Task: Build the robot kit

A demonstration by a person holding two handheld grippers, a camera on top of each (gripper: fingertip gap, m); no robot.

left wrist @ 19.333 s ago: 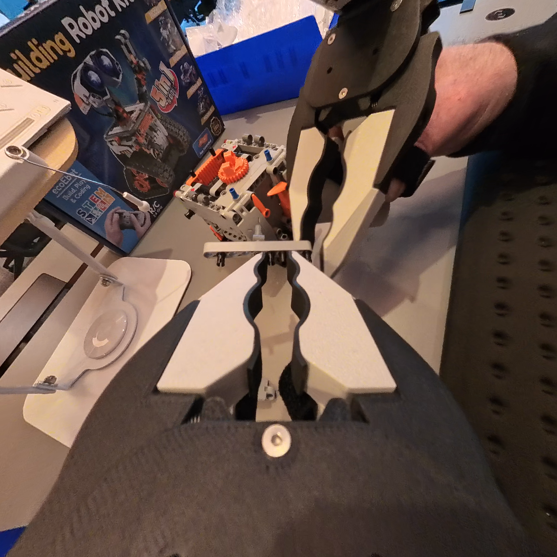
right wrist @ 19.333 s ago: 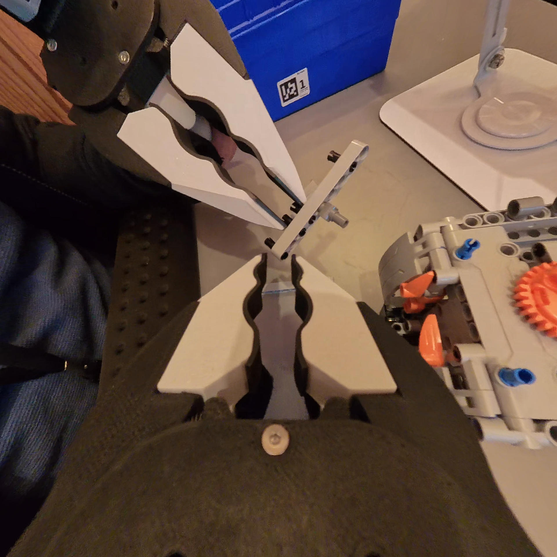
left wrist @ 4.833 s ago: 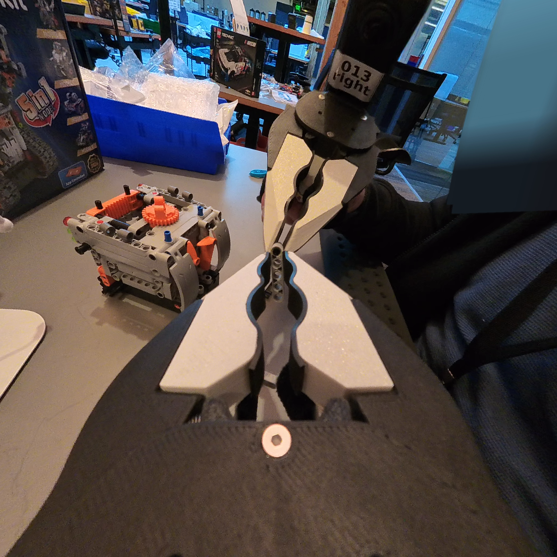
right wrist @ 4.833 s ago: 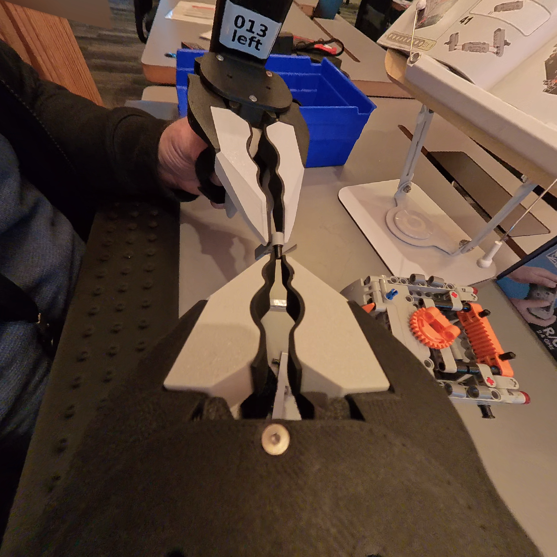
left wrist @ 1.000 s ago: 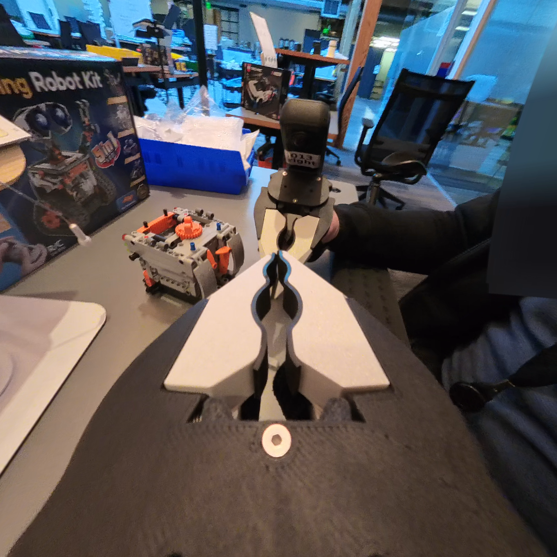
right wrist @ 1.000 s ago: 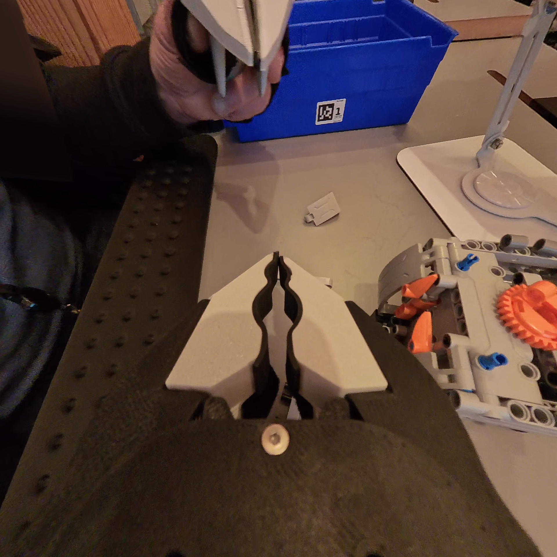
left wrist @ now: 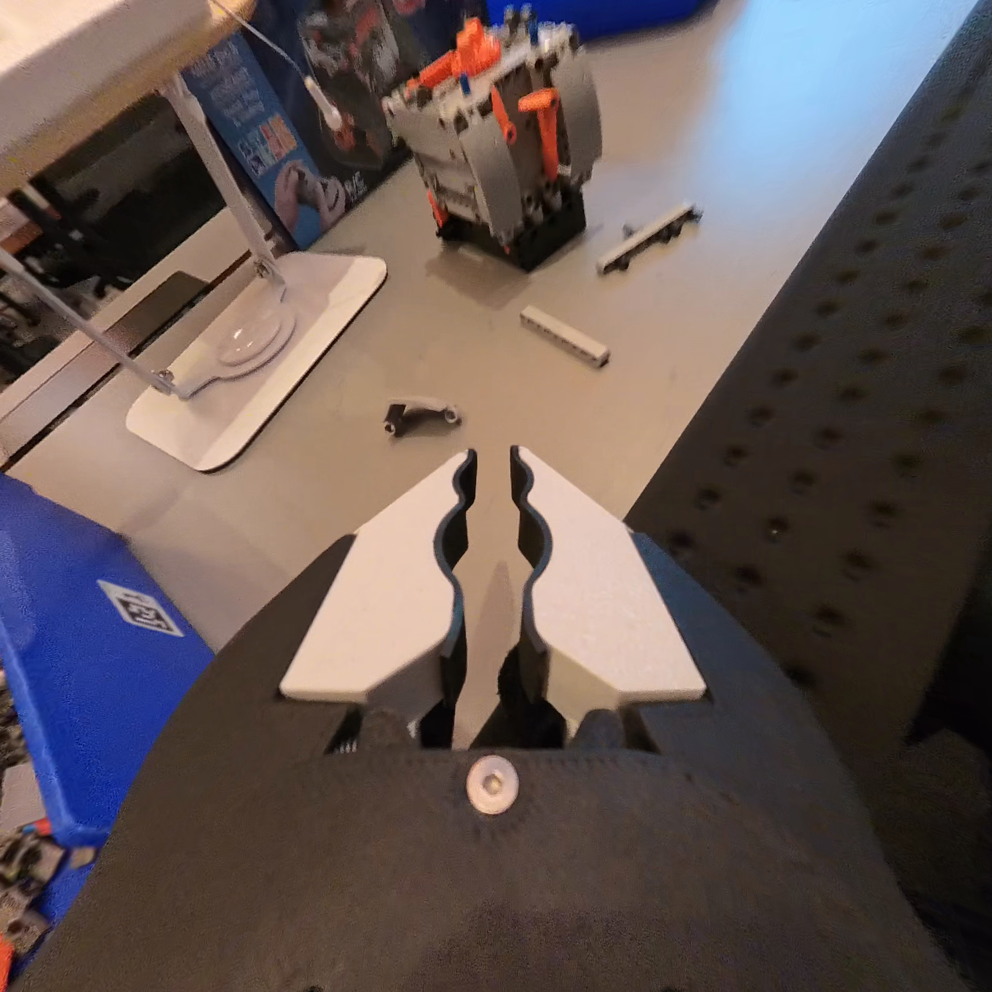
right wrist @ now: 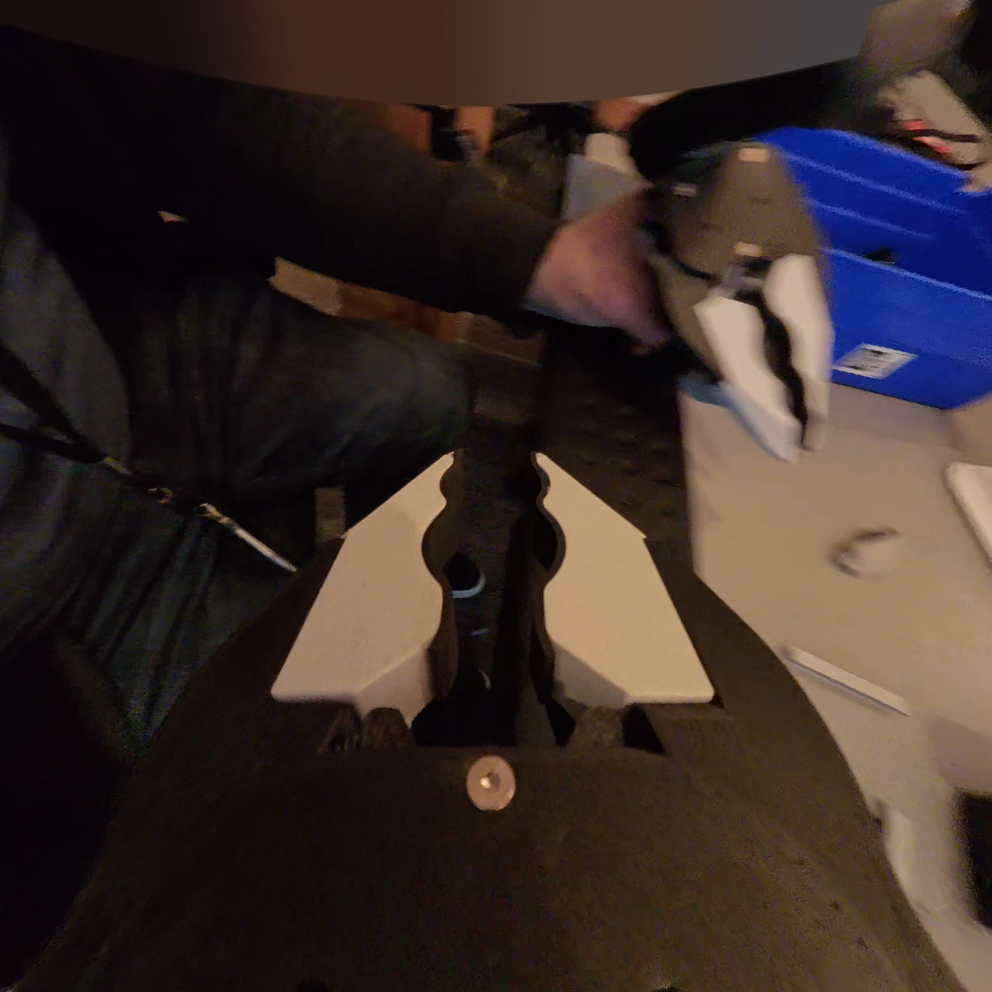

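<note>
Now swung apart since a second ago. Left gripper [left wrist: 492,456], fingers spread and empty, above small black piece [left wrist: 421,416] just ahead on bench [left wrist: 537,413]. Right gripper [right wrist: 494,461] parted, empty, over black mat [left wrist: 832,429].

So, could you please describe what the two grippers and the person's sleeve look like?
Both grippers, left and right, share one design: a black textured body with a silver screw at its centre and two pale grey wedge fingers whose dark inner edges are wavy. No cables show. The sleeve is dark, reaching the wrist.
</note>
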